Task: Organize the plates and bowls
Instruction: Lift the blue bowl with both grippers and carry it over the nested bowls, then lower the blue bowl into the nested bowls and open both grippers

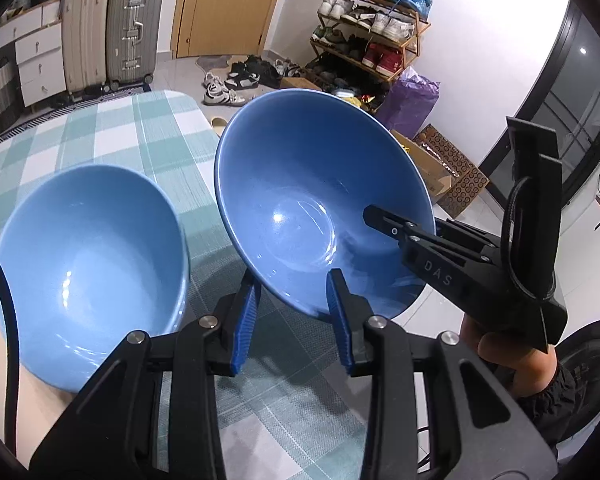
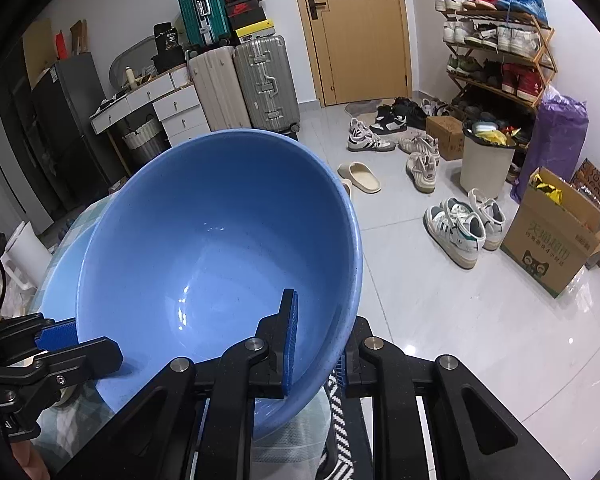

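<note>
Covering the table, a teal-and-white checked cloth [image 1: 148, 140] lay beneath; both the left gripper [image 1: 296, 312] and the right gripper [image 2: 320, 344] clamped the rim of the tilted glossy blue ceramic bowl [image 1: 300, 200].

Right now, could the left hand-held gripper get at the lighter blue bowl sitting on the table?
Probably not yet. The left hand-held gripper is clamped on the rim of the tilted darker bowl. The lighter bowl sits just beside it with nothing between, so it should be reachable once freed.
</note>
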`<state>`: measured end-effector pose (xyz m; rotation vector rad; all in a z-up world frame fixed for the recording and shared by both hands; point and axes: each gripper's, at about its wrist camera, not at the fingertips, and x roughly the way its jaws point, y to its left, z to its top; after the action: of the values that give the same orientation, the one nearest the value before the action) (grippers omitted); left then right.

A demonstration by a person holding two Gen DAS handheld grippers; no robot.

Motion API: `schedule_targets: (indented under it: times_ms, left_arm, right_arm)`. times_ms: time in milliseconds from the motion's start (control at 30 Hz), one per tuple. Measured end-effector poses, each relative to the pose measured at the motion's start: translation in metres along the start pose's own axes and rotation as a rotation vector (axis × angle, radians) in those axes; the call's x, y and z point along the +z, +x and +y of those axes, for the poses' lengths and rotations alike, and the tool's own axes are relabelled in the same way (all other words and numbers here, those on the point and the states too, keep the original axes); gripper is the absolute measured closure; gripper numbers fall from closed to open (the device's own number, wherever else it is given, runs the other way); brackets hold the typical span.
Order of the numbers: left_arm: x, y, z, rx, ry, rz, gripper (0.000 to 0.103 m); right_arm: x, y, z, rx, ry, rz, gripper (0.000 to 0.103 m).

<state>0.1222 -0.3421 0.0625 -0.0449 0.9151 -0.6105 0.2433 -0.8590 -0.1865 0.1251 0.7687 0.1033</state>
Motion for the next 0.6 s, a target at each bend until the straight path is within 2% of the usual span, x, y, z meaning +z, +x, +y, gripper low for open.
schedule_targets:
  times_ms: [600]
  left_arm:
    - [-0.008, -0.088, 0.023, 0.026, 0.019, -0.106, 0.073]
  right_arm:
    - [0.019, -0.039, 0.052, 0.006, -0.066, -0.052, 0.086]
